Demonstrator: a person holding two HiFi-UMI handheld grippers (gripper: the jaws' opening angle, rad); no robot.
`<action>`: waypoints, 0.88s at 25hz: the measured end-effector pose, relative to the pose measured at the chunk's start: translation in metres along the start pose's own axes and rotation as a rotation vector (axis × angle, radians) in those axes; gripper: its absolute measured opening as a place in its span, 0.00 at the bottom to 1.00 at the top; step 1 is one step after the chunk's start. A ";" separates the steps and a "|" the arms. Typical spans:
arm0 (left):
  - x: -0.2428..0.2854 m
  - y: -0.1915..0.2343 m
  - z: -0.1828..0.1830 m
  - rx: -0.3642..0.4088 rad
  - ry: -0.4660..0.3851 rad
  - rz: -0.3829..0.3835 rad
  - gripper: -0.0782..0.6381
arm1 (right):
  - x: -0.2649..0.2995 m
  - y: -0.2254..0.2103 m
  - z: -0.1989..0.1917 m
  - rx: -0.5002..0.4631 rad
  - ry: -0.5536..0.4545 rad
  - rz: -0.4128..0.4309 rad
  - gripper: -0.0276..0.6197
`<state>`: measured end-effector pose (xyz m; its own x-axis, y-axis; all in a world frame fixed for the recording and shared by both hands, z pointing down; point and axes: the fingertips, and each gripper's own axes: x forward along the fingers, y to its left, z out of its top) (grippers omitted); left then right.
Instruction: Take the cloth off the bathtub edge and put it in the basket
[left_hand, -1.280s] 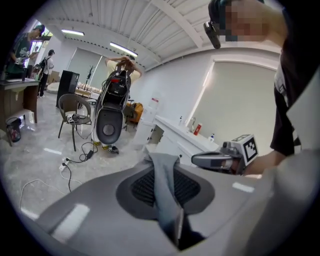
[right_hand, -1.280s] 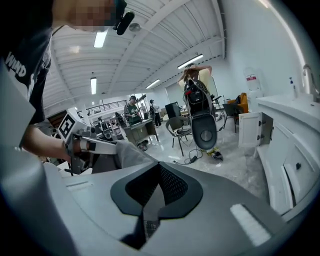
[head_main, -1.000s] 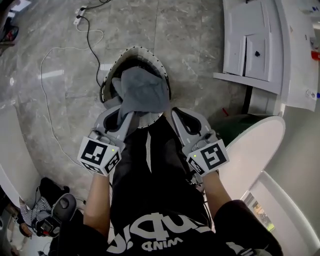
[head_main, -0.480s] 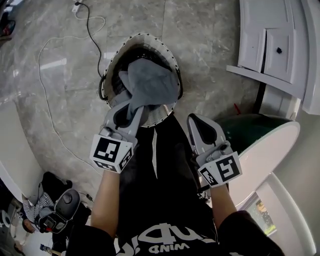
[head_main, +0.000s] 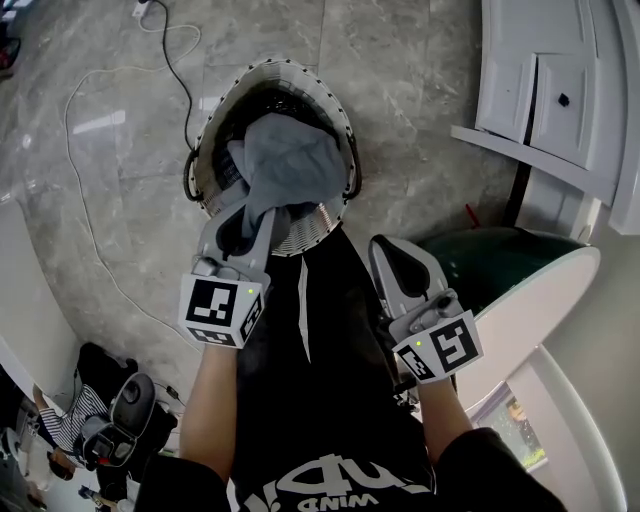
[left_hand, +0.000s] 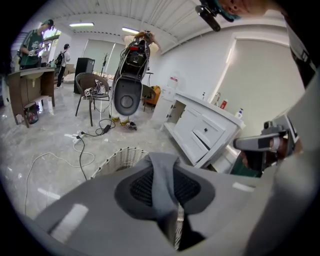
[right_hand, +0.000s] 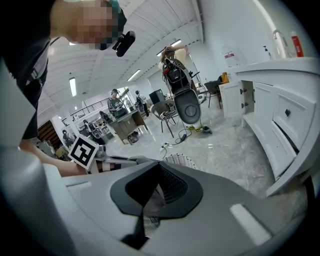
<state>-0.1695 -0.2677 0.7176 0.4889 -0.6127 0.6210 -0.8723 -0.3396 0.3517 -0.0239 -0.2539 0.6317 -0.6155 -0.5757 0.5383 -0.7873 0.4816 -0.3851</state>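
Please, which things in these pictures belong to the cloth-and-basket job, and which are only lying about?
For the job:
- grey cloth, pinched in the left gripper
- white basket under the cloth
- bathtub
- right gripper, empty

Lying about:
- white cabinet
- chair

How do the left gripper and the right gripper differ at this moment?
The left gripper is shut on the grey cloth; the right gripper is shut on nothing. The left gripper is over the basket rim; the right gripper is off to its side. Both carry a marker cube.
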 end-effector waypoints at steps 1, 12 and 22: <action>0.001 0.001 -0.002 0.006 0.008 0.011 0.19 | 0.000 -0.001 -0.001 -0.001 0.003 0.002 0.06; 0.011 0.015 -0.012 -0.015 0.006 0.111 0.60 | 0.002 0.000 -0.014 -0.004 0.044 0.020 0.06; 0.006 0.021 -0.013 -0.007 0.025 0.098 0.63 | 0.006 0.004 -0.021 -0.006 0.068 0.038 0.06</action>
<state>-0.1845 -0.2695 0.7375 0.4016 -0.6246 0.6698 -0.9158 -0.2745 0.2932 -0.0297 -0.2417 0.6486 -0.6411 -0.5107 0.5728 -0.7627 0.5067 -0.4019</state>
